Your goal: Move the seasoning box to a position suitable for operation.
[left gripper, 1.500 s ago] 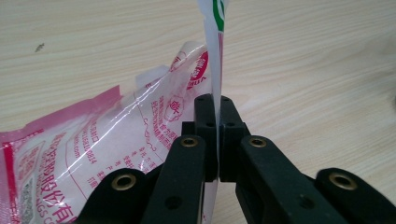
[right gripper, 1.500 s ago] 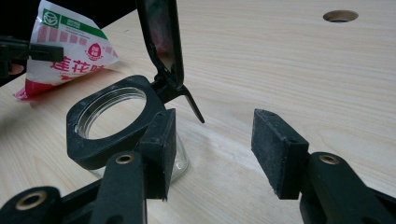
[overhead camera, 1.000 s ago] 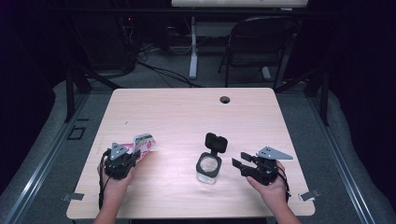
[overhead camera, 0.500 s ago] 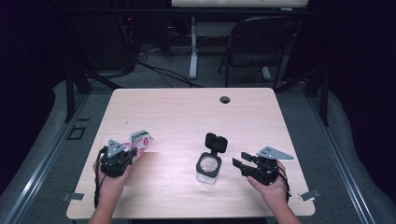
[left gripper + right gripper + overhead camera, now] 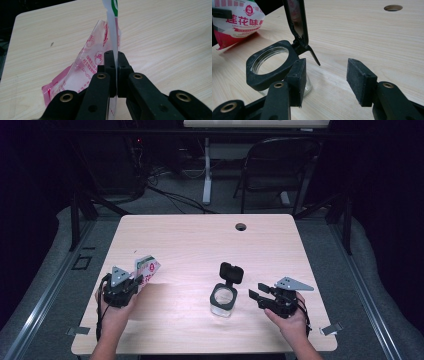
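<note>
The desk (image 5: 200,245) is a pale wood-grain top with rounded corners and a round cable hole (image 5: 241,226) near its far edge; it stands on grey floor in a dark room, with a black folding chair (image 5: 280,165) and trailing cables (image 5: 170,195) beyond its far side. Taking the jar (image 5: 223,299) as landmark, it sits toward the near edge of the desk, a little right of the middle: a small clear glass jar with a black square-shouldered collar around a round mouth, and a black flip lid (image 5: 231,272) hinged at the far side and standing open, upright. In the right gripper view the glass looks clear and bare inside as far as can be seen. Well to the left of the jar, near the desk's left edge, is the packet (image 5: 146,268), a soft plastic sachet printed in red and pink with white panels and a touch of green at the top edge. The left tool (image 5: 134,283) is clamped on it: in the left gripper view the two black pads meet on a thin edge of the plastic, and the rest of the packet hangs below toward the wood. Just to the right of the jar, the right tool (image 5: 256,292) points at it with pads spread wide and nothing between them, one pad close beside the jar's collar.
</note>
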`<state>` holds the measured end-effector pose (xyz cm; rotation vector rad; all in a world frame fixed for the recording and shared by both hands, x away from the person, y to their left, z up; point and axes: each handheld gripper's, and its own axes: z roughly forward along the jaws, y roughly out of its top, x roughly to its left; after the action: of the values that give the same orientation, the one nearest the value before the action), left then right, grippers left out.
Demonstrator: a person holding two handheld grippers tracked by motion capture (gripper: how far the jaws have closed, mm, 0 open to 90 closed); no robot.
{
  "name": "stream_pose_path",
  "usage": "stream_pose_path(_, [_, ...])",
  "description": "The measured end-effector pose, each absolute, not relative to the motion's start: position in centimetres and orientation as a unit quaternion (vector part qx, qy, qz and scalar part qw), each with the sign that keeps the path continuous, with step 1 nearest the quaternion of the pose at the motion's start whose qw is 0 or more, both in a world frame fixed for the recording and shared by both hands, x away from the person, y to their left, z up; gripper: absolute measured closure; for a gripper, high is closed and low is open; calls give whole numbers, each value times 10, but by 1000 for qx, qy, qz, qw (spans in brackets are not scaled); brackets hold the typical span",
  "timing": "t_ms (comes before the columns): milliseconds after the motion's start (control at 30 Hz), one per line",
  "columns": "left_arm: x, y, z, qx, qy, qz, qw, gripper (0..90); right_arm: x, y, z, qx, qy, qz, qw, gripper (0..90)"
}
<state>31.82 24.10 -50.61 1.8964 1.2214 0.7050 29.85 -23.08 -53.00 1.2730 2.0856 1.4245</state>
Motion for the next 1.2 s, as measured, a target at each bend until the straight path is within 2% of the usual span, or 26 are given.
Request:
stream_pose_path(700, [312,251,-485,726,474,303,394,900,299,-230,-531,445,727,499,153,502])
stream_pose_path(1200, [298,258,-454,699,463,327,436,900,299,-229,-531,445,727,500,153,503])
